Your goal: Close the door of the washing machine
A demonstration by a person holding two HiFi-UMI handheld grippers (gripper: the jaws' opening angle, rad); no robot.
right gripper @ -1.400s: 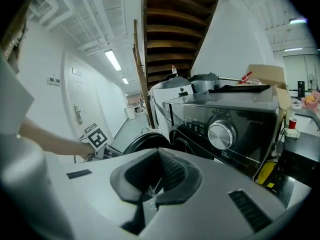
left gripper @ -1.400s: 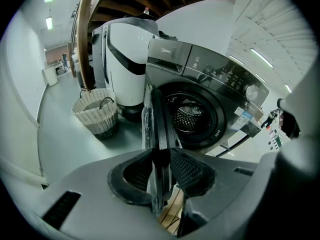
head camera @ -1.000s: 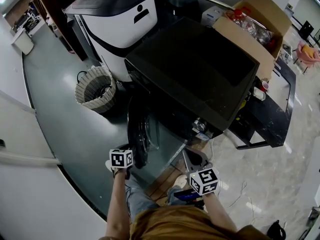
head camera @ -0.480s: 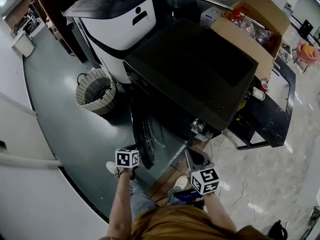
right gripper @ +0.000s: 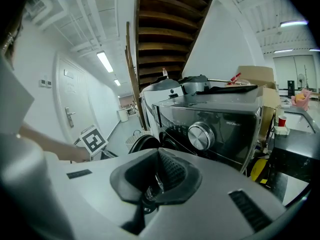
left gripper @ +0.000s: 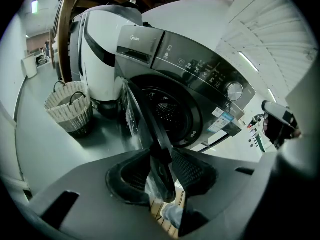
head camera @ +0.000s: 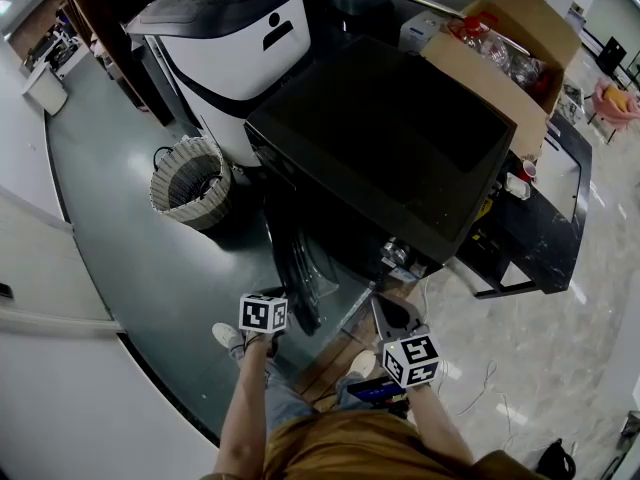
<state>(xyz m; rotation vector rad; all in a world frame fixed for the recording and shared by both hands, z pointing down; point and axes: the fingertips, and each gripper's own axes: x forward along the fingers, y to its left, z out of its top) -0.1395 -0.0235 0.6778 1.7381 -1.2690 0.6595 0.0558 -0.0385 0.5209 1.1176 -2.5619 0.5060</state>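
The black front-loading washing machine (head camera: 390,138) stands in the middle, its round door (head camera: 300,268) swung partly open to the left. My left gripper (head camera: 288,318) is at the door's outer edge. In the left gripper view the door rim (left gripper: 150,119) runs between the two pads of that gripper (left gripper: 162,170). Its jaws have just been opening, and a gap shows beside the left pad (left gripper: 132,171). Behind the door is the drum opening (left gripper: 172,115). My right gripper (head camera: 388,313) hangs in front of the machine's right corner, its pads (right gripper: 167,171) closed together on nothing.
A woven basket (head camera: 190,178) stands on the floor left of the machine, with a tall white appliance (head camera: 235,38) behind it. A cardboard box (head camera: 510,43) sits at the machine's right rear. A low black table (head camera: 540,238) stands to the right. The person's feet are by wooden slats (head camera: 335,363).
My left gripper has moved rightward toward the machine's front, and the door has swung with it to a narrower angle. The right gripper has stayed put.
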